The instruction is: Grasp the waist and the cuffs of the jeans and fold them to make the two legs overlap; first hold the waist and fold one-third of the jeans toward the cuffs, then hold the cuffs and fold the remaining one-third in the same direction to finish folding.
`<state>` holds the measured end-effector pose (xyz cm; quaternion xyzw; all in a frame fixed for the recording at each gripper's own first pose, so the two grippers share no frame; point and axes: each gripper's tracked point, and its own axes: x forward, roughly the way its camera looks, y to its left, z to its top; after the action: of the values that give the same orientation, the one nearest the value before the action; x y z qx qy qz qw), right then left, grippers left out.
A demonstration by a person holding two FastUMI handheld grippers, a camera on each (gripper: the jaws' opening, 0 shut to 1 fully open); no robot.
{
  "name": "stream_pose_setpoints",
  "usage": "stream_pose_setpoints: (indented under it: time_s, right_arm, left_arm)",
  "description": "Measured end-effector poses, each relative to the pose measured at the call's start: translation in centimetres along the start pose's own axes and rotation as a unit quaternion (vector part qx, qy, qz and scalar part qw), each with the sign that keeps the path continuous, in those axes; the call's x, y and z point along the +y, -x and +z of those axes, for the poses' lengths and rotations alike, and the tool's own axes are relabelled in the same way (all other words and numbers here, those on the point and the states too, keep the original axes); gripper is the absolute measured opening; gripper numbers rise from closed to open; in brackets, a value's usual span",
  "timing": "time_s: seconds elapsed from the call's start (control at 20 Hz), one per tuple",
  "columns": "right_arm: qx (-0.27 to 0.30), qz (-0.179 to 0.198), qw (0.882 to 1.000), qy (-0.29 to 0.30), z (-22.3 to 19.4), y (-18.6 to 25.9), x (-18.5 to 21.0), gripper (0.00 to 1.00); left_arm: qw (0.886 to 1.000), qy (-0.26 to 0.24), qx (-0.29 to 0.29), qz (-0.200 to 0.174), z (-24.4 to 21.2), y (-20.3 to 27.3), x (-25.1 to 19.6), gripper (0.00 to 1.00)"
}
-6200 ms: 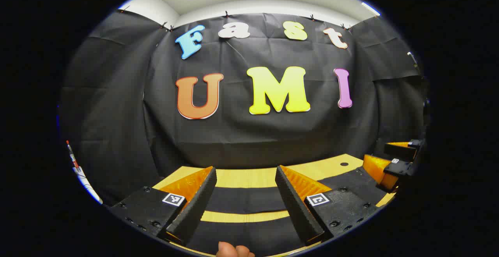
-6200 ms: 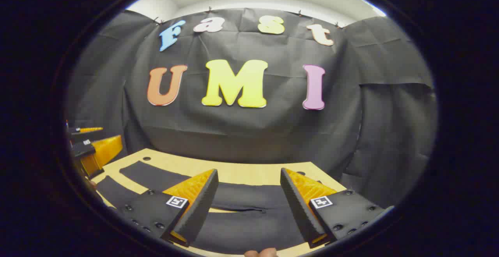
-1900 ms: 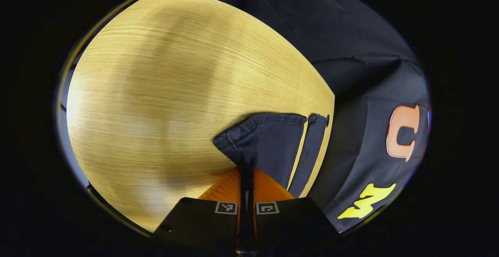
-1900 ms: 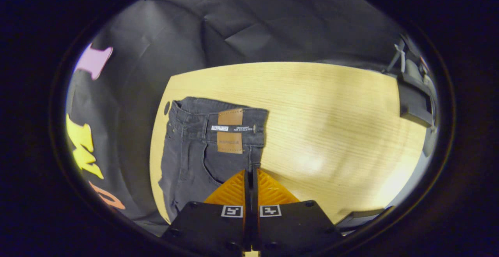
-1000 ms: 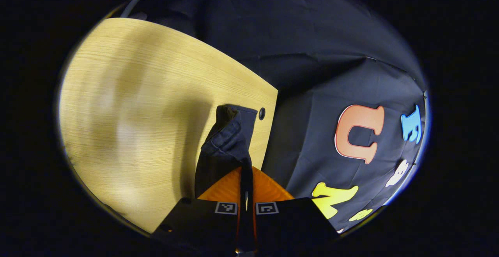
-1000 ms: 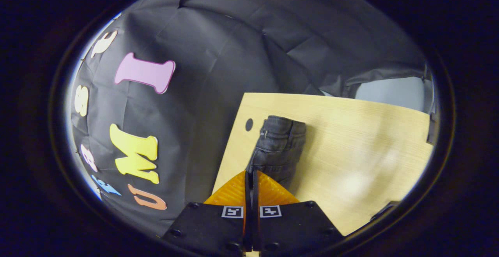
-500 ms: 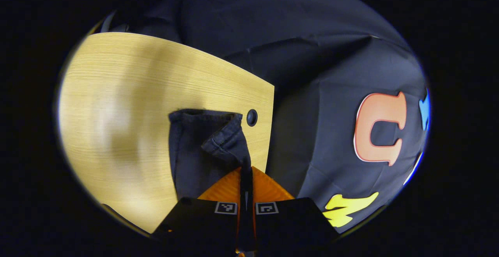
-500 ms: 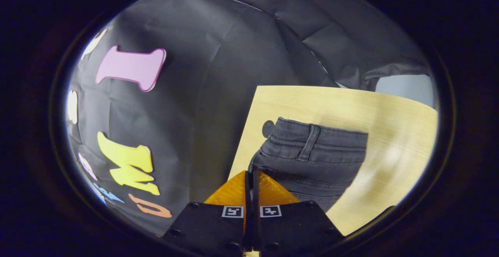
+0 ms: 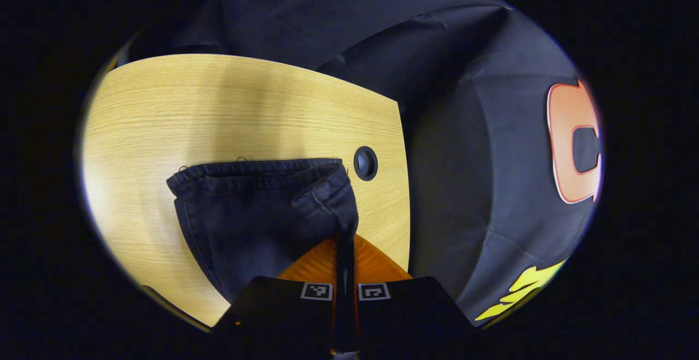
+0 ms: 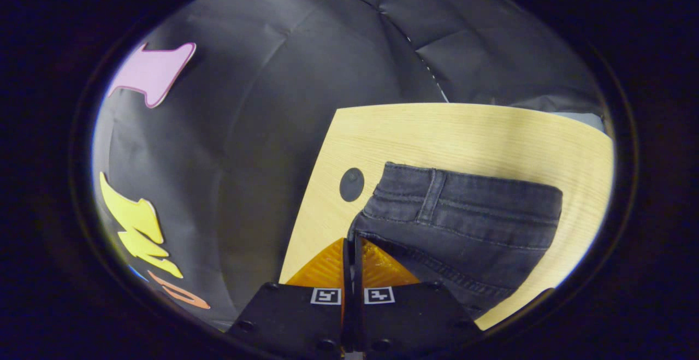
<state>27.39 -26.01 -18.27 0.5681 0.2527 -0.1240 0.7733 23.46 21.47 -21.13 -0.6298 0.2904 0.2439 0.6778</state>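
Dark jeans lie on a light wooden table. In the left gripper view the cuff end (image 9: 256,207) is spread on the wood, one leg laid over the other, with its upper corner bunched and lifted into my left gripper (image 9: 344,234), which is shut on it. In the right gripper view the waist (image 10: 464,212), with its band and a belt loop, lies flat to the right, and my right gripper (image 10: 352,238) is shut on the near corner of the waistband.
A round cable hole (image 9: 365,163) sits in the table (image 9: 218,108) just beyond the cuffs; another hole (image 10: 351,184) lies beside the waist. The black booth cloth (image 10: 262,103) hangs right behind the table's far edge (image 9: 405,185).
Both grippers have carried the near half of the jeans toward the far edge and lowered it, so cuff and waist now lie wider and flatter on the table. Both stay shut.
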Motion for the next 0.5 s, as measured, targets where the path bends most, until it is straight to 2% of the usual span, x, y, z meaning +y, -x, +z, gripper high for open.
stream_pose_setpoints:
  time_s: [0.05,0.1,0.15,0.3,0.45,0.5]
  right_arm:
    - [-0.003,0.002,1.000,0.004,0.1,0.1,0.1,0.00]
    - [0.000,0.013,1.000,-0.002,0.1,-0.2,0.4,0.04]
    - [0.011,0.020,1.000,-0.008,-0.7,-0.8,1.0,0.02]
    - [0.023,0.012,1.000,0.000,-1.8,-0.7,0.9,0.77]
    - [0.028,0.042,0.999,-0.001,-2.2,1.7,2.6,0.77]
    - [0.025,0.047,0.999,0.010,-2.1,2.8,2.6,0.84]
  left_arm:
    - [1.000,-0.011,-0.003,0.006,-0.1,0.0,0.3,0.03]
    - [0.999,-0.024,-0.013,0.017,0.5,0.1,0.9,0.07]
    - [0.999,-0.034,-0.016,0.015,0.4,-0.6,0.8,0.25]
    - [0.996,-0.087,-0.021,0.030,-0.1,0.1,1.8,0.96]
    - [0.985,-0.164,-0.043,0.026,-0.2,2.6,1.2,0.96]
    - [0.978,-0.198,-0.058,0.017,-0.1,3.8,0.5,1.00]
